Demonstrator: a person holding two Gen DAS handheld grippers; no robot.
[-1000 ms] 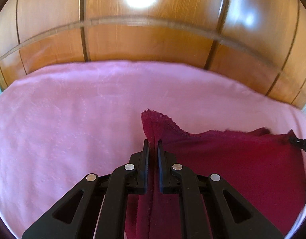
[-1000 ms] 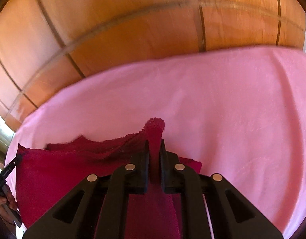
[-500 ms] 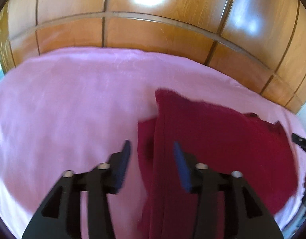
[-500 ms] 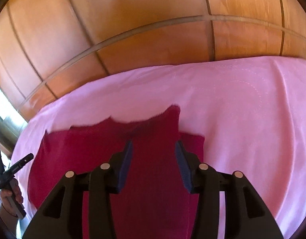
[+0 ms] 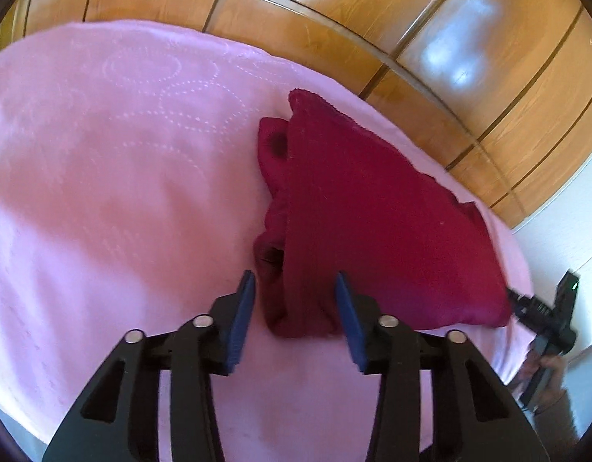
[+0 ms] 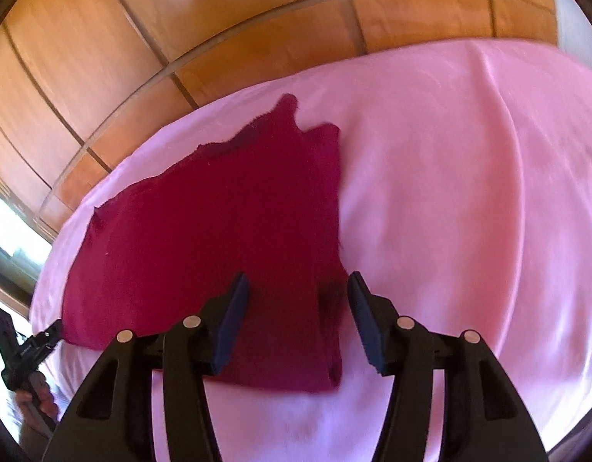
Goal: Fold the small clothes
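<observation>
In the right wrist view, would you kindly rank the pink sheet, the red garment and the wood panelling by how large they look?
1. Pink sheet, largest.
2. Wood panelling, though it sits farther back, so this is unsure.
3. Red garment, smallest.

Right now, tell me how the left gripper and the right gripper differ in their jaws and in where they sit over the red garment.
The left gripper has its jaws less wide apart than the right gripper. The left gripper frames the bunched, rolled edge of the red garment; the right gripper sits over a flat, smooth corner of it. Both have just released the cloth: both are open and neither touches it, and the garment lies on the pink sheet.
</observation>
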